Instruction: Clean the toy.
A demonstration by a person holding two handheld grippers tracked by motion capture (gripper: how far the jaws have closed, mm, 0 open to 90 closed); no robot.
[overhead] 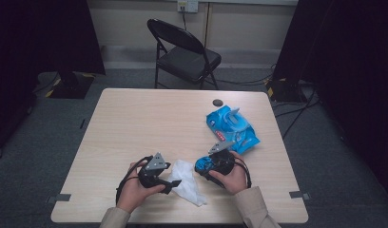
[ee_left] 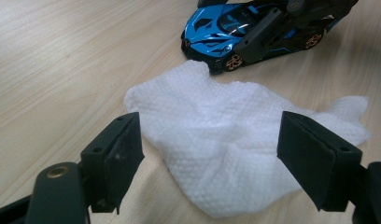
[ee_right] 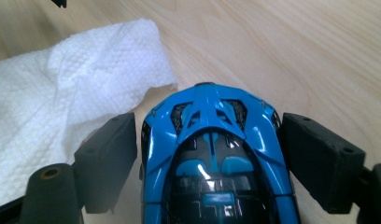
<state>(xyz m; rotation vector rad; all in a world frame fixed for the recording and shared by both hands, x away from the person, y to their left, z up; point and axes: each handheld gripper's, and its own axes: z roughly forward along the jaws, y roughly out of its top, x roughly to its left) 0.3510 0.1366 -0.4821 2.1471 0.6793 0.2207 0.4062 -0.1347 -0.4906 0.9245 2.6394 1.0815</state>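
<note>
Toy car (ee_right: 216,154), a blue sports model with black trim and bronze wheels, stands on its wheels on the pale wooden surface (overhead: 149,123), near the front edge and right of the middle. It sits between the jaws of the right claw (ee_right: 209,158), nose pointing away from the hand. In the right gripper view a narrow gap shows between each pad and the car's flanks, so the jaws stand wide and bracket the car without pressing on it. From the left gripper view the same claw reaches over the car's roof and rear.

White wet wipe (ee_left: 226,140), crumpled and dimpled, lies flat on the surface just beside the car's nose, one corner touching or nearly touching it. The left claw (ee_left: 209,154) hovers low over the wipe's near edge, jaws wide apart and holding nothing, the wipe lying in the gap between them.

In the high view both forearms, in tan sleeves, come in from the bottom edge. The left hand (overhead: 135,187) wraps its claw from below and left, angled toward the wipe. The right hand (overhead: 232,178) cups its claw from the right, angled inward toward the car.

Farther back on the right lies a blue wet-wipe pack (overhead: 231,128) with its lid flap up, and a small dark round disc (overhead: 217,102) beyond it. A black folding chair (overhead: 182,52) stands behind the surface.
</note>
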